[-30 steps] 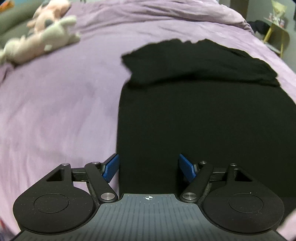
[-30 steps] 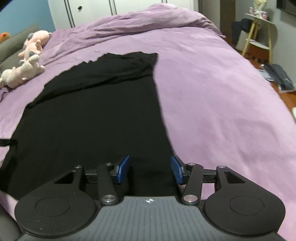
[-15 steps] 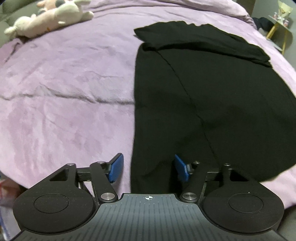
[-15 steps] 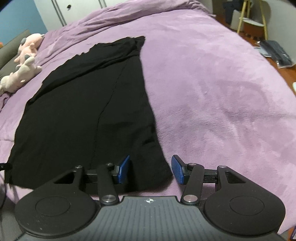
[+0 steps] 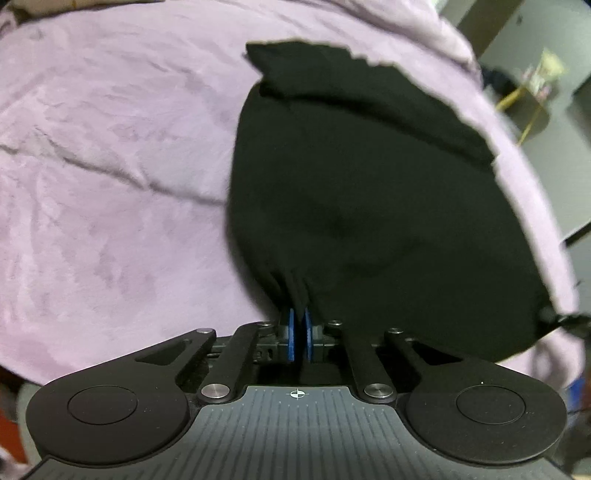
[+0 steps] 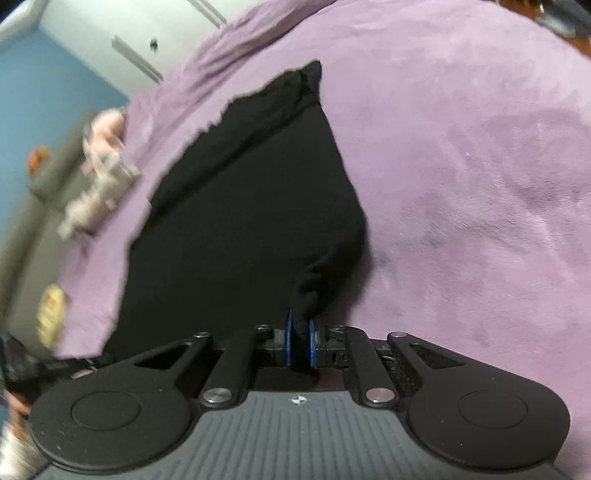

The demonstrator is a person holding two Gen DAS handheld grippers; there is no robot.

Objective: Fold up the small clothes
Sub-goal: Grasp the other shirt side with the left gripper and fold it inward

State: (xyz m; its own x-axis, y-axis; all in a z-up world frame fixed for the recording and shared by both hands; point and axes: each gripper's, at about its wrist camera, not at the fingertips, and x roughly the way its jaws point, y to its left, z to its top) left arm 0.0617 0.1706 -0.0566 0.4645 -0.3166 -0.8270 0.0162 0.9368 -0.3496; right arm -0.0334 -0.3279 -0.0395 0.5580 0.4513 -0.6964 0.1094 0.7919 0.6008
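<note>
My left gripper (image 5: 300, 338) has its blue pads (image 5: 291, 339) pinched tight on the near hem of the black garment (image 5: 369, 206); cloth bunches at 12 o'clock from the pads. My right gripper (image 6: 300, 343) is closing, pads pressing a gathered corner. The garment lies spread on the purple bedspread (image 5: 110, 166). Blurred plush toys (image 6: 99, 173) sit at 9 o'clock in the right view.

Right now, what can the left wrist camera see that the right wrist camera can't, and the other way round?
Only the left wrist view shows the yellow-legged side table. Only the right wrist view shows the plush toys, blue wall and white wardrobe. Both show the black garment on the purple bedspread, a bunched near corner pinched in each: left gripper, right gripper, whose jaws are closing.
</note>
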